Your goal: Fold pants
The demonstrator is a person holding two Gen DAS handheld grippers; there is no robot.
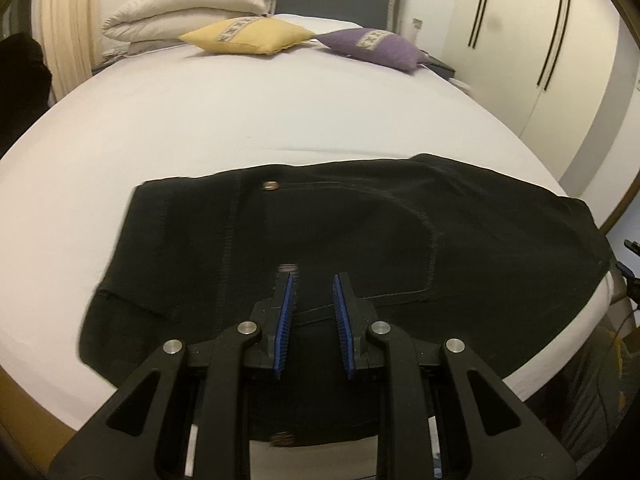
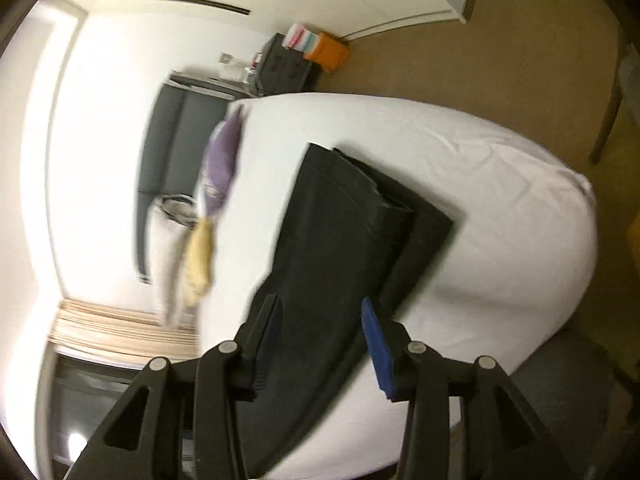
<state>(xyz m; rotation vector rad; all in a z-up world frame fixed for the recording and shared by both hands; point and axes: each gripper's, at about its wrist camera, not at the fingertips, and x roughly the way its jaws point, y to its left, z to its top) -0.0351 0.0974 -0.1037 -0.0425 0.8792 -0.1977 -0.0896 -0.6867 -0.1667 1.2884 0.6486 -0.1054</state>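
Black pants [image 1: 340, 240] lie folded flat on the white bed [image 1: 240, 120], near its front edge, with a metal button [image 1: 269, 186] and pocket seams showing. My left gripper [image 1: 314, 280] is open and empty, just above the pants' near part. In the right wrist view the pants [image 2: 340, 248] show as a folded stack with a layer underneath sticking out. My right gripper [image 2: 320, 306] is open and empty, hovering over the near end of the pants. That view is tilted sideways and blurred.
A yellow cushion [image 1: 248, 36], a purple cushion [image 1: 376, 48] and a folded cream duvet [image 1: 188, 8] lie at the head of the bed. White wardrobes [image 1: 520, 40] stand to the right. An orange box [image 2: 326, 52] sits on the brown floor [image 2: 500, 60].
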